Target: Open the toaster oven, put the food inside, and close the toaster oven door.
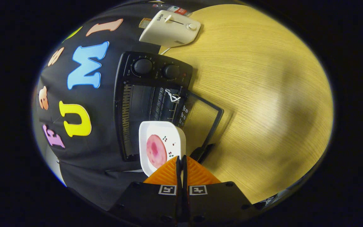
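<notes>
Plate (156, 132) with pink food slice (155, 150) is held by its rim, gripper (181, 159) fingers pressed together on the near edge. Toaster oven (143, 94) stands just beyond the plate, door (205, 115) swung fully open toward the tabletop (263, 94), cavity exposed. Plate sits level with the oven mouth, not yet inside. Advice: keep the plate flat, run it straight onto the rack, clear of the door's edge; release only once it bears on the rack. White toaster (170, 28) lies past the oven's knobs.

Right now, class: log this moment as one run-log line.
gripper: shut on plate | food: on plate | toaster oven door: open | plate at oven mouth
</notes>
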A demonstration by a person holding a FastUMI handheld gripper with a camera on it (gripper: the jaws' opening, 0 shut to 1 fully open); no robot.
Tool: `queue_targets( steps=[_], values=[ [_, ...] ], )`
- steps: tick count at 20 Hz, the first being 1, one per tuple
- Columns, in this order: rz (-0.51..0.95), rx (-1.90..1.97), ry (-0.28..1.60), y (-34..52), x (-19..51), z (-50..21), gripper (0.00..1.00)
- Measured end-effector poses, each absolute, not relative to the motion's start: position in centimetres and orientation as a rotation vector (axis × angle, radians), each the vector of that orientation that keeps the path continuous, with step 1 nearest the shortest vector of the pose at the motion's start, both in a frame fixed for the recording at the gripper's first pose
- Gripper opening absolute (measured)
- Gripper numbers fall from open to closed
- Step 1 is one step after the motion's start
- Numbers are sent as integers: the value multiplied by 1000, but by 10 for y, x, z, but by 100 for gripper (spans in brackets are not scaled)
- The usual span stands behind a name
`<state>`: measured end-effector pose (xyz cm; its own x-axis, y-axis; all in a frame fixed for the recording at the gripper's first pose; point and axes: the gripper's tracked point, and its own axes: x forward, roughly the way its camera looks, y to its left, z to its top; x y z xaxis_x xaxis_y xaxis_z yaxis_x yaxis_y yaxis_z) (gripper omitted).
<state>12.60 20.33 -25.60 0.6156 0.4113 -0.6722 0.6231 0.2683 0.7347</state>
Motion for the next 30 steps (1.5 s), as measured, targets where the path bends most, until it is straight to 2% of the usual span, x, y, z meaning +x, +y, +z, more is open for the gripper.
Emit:
queue_targets(
  steps=[10,15,23,25,26,27,29,30],
  values=[
    [-295,1404,893,227,199,-280,1],
    [-351,1431,768,219,235,-283,2],
    [-402,1464,706,222,262,-295,2],
    [-389,1452,692,223,264,-294,5],
    [-379,1439,689,221,260,-289,11],
    [-362,1431,680,224,262,-288,11],
    [-320,1400,676,225,258,-277,31],
    [-286,1386,671,226,256,-269,51]
  ],
)
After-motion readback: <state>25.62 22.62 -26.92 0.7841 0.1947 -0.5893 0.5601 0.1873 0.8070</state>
